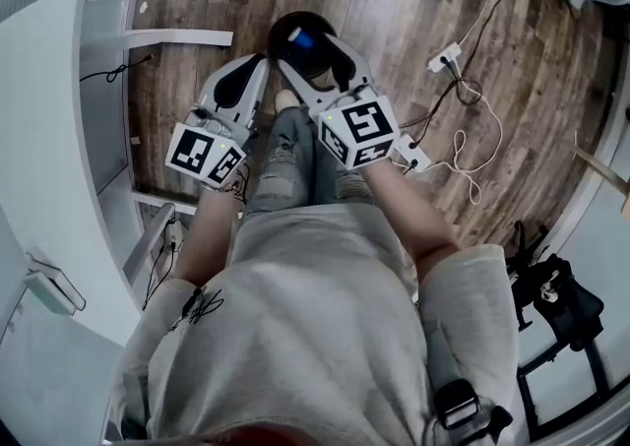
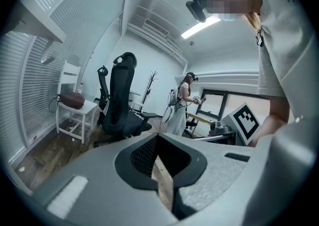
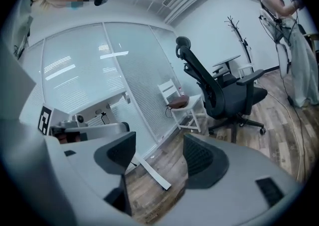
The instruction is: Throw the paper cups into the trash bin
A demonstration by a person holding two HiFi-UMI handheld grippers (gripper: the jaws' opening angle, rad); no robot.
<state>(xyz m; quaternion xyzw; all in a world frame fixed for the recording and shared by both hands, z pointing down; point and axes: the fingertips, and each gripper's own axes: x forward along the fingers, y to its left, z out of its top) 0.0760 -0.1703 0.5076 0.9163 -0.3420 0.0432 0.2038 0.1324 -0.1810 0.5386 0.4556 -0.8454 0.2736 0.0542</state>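
No paper cup shows in any view. A round black container point(image 1: 298, 38) with something blue inside stands on the wood floor in front of my legs; it may be the trash bin. In the head view my right gripper point(image 1: 311, 52) is held over it, jaws spread wide, and in its own view the right gripper point(image 3: 157, 157) is open with only floor between the pads. My left gripper point(image 1: 254, 68) is held beside it on the left. In its own view the left gripper point(image 2: 163, 172) has its pads almost together, only a sliver of floor showing, and holds nothing.
A white desk point(image 1: 49, 139) runs along my left. A power strip with white cables point(image 1: 448, 60) lies on the floor to the right, near a black stand point(image 1: 551, 296). A black office chair point(image 3: 219, 90), a white side table point(image 3: 187, 105) and another person point(image 2: 182, 100) are in the room.
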